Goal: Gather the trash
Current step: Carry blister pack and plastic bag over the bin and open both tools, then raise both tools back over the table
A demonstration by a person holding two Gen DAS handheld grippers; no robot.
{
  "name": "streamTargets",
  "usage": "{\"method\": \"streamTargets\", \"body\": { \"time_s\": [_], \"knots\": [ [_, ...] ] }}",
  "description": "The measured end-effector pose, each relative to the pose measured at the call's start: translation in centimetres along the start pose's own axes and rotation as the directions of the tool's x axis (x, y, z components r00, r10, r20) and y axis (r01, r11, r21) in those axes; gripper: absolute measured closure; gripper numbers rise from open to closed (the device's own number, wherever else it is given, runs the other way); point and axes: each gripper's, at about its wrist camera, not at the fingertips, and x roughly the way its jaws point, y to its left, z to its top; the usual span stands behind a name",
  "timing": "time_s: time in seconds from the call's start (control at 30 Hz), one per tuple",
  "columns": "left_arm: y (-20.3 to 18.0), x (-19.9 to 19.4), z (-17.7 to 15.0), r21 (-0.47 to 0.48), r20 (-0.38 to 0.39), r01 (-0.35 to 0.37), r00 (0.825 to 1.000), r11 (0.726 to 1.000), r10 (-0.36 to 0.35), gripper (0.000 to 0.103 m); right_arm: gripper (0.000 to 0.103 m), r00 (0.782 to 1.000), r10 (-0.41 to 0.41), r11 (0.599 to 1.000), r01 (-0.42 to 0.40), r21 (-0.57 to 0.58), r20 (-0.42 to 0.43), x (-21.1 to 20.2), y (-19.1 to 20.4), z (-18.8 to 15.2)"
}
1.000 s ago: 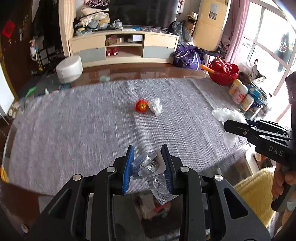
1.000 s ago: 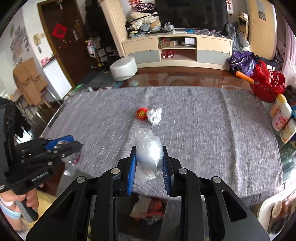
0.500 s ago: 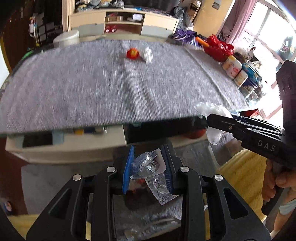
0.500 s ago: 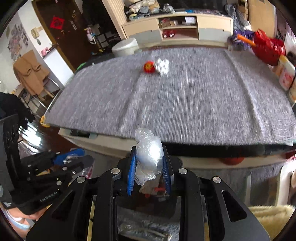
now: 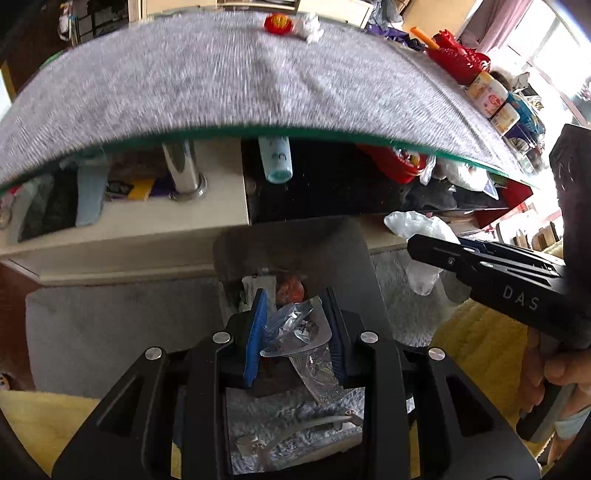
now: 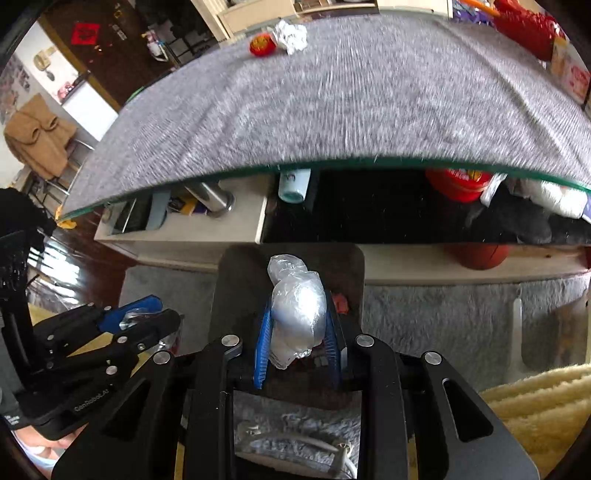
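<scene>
My left gripper (image 5: 295, 332) is shut on a crumpled clear plastic wrapper (image 5: 295, 328) and holds it over a dark grey trash bin (image 5: 291, 243) on the floor; it also shows in the right wrist view (image 6: 140, 321). My right gripper (image 6: 297, 332) is shut on a balled clear plastic bag (image 6: 297, 314) over the same bin (image 6: 240, 280); it also shows in the left wrist view (image 5: 436, 251). A red wrapper (image 5: 277, 23) and a white paper ball (image 5: 311, 26) lie on the far side of the grey tablecloth (image 5: 221, 81).
The glass table edge (image 5: 295, 131) hangs above the bin. Beneath it are a shelf with a chrome leg (image 5: 183, 170), a bottle (image 5: 275, 158) and red containers (image 5: 391, 162). A grey rug (image 5: 110, 325) and yellow fleece (image 6: 535, 398) flank the bin.
Both grippers have moved back off the table and down, from over the cloth to over the floor bin. Each still holds its piece of plastic.
</scene>
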Motion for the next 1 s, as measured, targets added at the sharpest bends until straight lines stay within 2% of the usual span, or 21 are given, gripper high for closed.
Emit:
{"method": "streamTargets", "body": {
  "time_s": [0.27, 0.33, 0.4, 0.5, 0.63, 0.8, 1.0],
  "knots": [
    [0.5, 1.2, -0.1, 0.013, -0.01, 0.008, 1.0, 1.0, -0.008, 0.073, 0.074, 0.998, 0.055, 0.998, -0.053, 0.034, -0.039, 2.6, -0.9, -0.4],
    [0.7, 1.6, -0.2, 0.012, -0.018, 0.0, 1.0, 1.0, 0.0, 0.068, 0.07, 0.997, 0.057, 0.998, -0.055, 0.043, -0.047, 2.9, -1.0, -0.3],
    [0.8, 1.8, -0.2, 0.007, -0.024, -0.001, 1.0, 1.0, 0.002, 0.05, 0.045, 0.997, 0.063, 0.997, -0.061, 0.049, -0.04, 2.8, -1.0, -0.2],
    [0.7, 1.8, -0.1, 0.016, -0.014, -0.027, 1.0, 1.0, 0.027, 0.031, 0.041, 0.998, 0.054, 0.998, -0.053, 0.046, -0.018, 2.4, -0.9, 0.1],
    [0.8, 1.6, 0.1, 0.013, -0.018, -0.055, 0.998, 0.998, 0.055, 0.021, 0.035, 0.996, 0.083, 0.991, -0.081, 0.102, -0.019, 2.1, -1.7, 0.3],
    [0.7, 0.3, 0.4, 0.005, -0.014, -0.047, 0.999, 0.999, 0.047, 0.011, 0.019, 0.996, 0.083, 0.983, -0.084, 0.161, 0.015, -0.4, -2.9, 1.1],
    [0.6, -3.1, 2.5, -0.008, 0.041, -0.018, 0.999, 1.0, 0.019, 0.008, 0.014, 0.992, 0.069, 0.984, -0.085, 0.155, 0.106, -4.9, -3.7, 4.1]
  ]
}}
